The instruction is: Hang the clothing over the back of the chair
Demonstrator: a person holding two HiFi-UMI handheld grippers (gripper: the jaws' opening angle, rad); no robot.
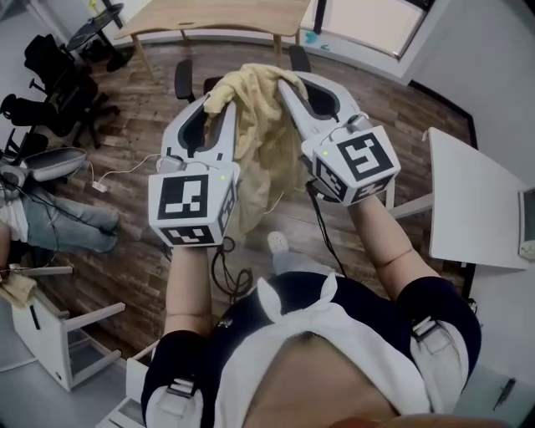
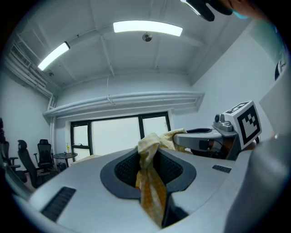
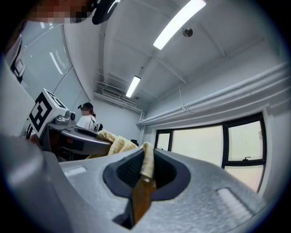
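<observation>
A pale yellow garment [image 1: 255, 138] hangs between my two grippers, held up in the air in the head view. My left gripper [image 1: 219, 96] is shut on one bunched edge of the garment [image 2: 150, 177]. My right gripper [image 1: 284, 84] is shut on another edge of the garment [image 3: 146, 164]. The cloth drapes down between them toward the floor. Beyond the cloth stands a dark office chair [image 1: 185, 81], with only its armrests and part of its back showing. Each gripper view looks level across the room, with the other gripper [image 2: 213, 139] [image 3: 68, 132] beside it.
A wooden table [image 1: 219, 17] stands past the chair. At the right is a white desk [image 1: 468, 209]. A person in jeans [image 1: 58, 221] sits at the left, near black office chairs [image 1: 50, 84]. A white stool [image 1: 58, 334] and cables [image 1: 125, 171] are on the wooden floor.
</observation>
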